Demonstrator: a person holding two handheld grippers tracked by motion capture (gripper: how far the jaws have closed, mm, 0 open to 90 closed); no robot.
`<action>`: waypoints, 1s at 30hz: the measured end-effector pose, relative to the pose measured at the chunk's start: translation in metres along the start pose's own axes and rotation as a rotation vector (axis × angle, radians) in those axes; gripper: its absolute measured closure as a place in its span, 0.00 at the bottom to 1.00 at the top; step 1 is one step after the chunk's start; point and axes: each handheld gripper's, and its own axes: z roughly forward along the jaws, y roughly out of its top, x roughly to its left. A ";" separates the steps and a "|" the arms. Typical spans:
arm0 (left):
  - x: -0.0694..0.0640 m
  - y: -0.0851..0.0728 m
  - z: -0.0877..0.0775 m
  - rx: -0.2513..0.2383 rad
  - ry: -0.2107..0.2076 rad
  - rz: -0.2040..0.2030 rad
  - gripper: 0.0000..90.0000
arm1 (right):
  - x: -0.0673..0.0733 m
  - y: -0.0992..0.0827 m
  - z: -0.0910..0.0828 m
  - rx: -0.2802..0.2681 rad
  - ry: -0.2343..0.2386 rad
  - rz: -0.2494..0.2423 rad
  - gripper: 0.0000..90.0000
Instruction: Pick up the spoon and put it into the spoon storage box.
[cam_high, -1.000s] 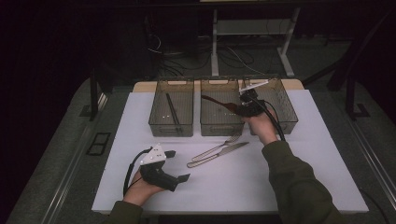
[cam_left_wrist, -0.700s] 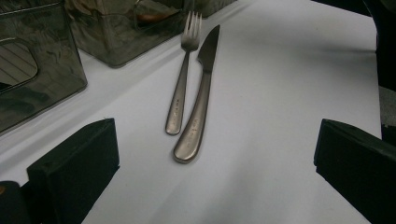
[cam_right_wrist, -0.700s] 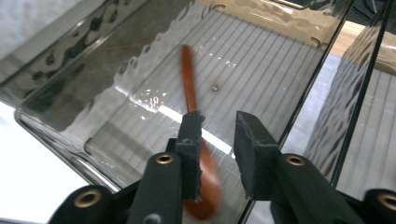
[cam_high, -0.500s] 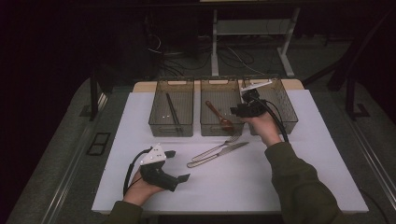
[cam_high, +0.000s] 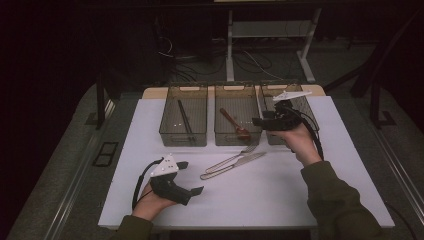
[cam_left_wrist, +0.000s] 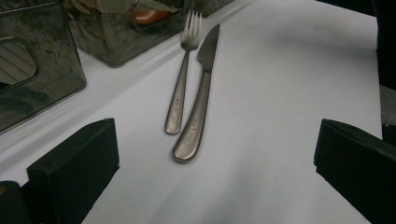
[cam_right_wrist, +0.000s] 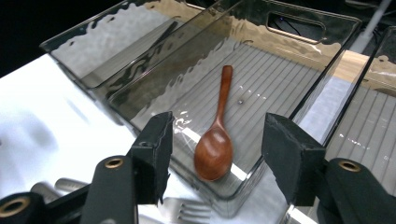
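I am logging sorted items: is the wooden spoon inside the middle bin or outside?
Inside: the wooden spoon lies flat on the middle bin's ribbed floor.

Wooden spoon: reddish-brown, lying flat on the ribbed floor of the middle bin, bowl toward the bin's near wall, handle pointing toward the far wall.
Fork: brushed metal, flat on the white table in front of the bins, tines toward the middle bin.
Knife: brushed metal, flat just beside the fork and roughly parallel to it, tip toward the bins, its handle reaching nearer the person than the fork's.
Chopsticks: dark, thin pair lying lengthwise in the left bin.
Bins: three clear smoky plastic bins in a row at the table's far edge.
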 end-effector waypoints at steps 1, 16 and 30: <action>0.000 0.000 0.000 0.000 0.000 -0.001 0.00 | 0.000 -0.002 -0.002 -0.006 0.009 -0.002 0.47; 0.000 0.000 0.000 0.001 0.005 -0.002 0.00 | 0.001 -0.051 -0.039 -0.063 0.133 -0.027 0.42; -0.001 0.002 -0.002 -0.002 0.015 0.004 0.00 | 0.002 -0.107 -0.062 -0.072 0.194 -0.031 0.37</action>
